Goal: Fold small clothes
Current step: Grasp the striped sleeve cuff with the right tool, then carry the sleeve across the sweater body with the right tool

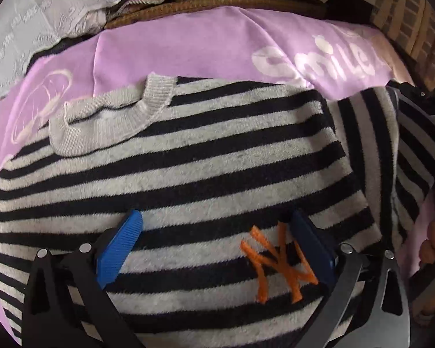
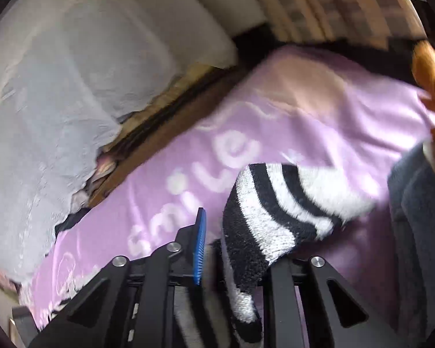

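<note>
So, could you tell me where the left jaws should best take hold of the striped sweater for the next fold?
Probably the left edge of the striped sweater, coming in from the left: the open left gripper hovers mid-body over flat fabric, while the right gripper already pinches the opposite sleeve.

**A bedroom at home, by the look of it**

We're over a bed here: a lilac sheet [image 1: 188, 43] printed with "smile" in white covers it, and a grey embossed quilt [image 2: 43, 116] is bunched along its far edge. A brown wooden rail [image 1: 217, 7] runs behind the sheet, a checked curtain [image 2: 319, 3] hangs at the far right corner, and a striped knit jumper [image 1: 203, 159] is spread on top.
</note>
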`<state>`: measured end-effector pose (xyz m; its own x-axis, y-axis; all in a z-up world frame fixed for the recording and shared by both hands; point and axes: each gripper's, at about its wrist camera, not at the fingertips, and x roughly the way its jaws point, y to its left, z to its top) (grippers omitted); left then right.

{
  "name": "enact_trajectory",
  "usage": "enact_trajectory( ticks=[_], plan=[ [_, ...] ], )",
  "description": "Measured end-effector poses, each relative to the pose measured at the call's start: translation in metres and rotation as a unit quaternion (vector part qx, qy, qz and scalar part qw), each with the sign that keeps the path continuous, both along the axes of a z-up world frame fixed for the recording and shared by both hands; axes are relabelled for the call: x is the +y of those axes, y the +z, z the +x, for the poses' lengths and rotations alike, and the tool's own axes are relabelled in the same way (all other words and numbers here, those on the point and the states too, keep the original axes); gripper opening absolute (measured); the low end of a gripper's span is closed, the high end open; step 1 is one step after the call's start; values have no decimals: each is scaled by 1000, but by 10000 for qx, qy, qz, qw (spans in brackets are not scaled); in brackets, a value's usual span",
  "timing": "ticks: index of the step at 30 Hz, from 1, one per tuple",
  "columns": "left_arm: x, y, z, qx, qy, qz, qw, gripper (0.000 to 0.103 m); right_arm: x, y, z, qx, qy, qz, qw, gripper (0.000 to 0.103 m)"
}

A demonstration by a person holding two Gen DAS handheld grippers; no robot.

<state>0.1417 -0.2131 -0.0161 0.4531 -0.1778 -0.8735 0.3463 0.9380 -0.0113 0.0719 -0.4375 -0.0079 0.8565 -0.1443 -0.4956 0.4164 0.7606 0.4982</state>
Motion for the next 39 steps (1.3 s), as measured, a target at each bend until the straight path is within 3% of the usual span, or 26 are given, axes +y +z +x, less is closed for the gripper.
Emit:
enact_trajectory(
  ticks=[3,7,14,21,27,32,35,37,39],
  plan=[
    [25,11,-3,-61,150,-181,9997,99,16,20,-15,-258,72,-419,9988,17],
    [59,23,-6,-321,312,-4,9990,99,26,39,-30,-489,284,-448,9974,17],
    [127,33,-1,-379,847,32,9957,99,59,69,-31,-654,813,-624,9926,17],
    [180,26,2,-25,1087,-605,9922,99,118,92,-18,-729,1526,-733,9829,17],
    [188,14,6,45,973,-724,9926,99,183,101,-2,-576,2137,-998,9701,17],
    [217,19,11,-179,1363,-896,9864,99,230,86,17,-251,2477,-1168,9614,17],
    [232,15,17,-150,1610,-979,9820,99,256,65,30,168,2682,-1364,9535,22],
    [239,9,21,-79,1722,-1015,9798,98,274,43,41,658,2960,-1550,9402,59],
    [243,8,23,-26,1718,-1081,9792,98,288,23,47,1116,3203,-1704,9252,62]
  ],
)
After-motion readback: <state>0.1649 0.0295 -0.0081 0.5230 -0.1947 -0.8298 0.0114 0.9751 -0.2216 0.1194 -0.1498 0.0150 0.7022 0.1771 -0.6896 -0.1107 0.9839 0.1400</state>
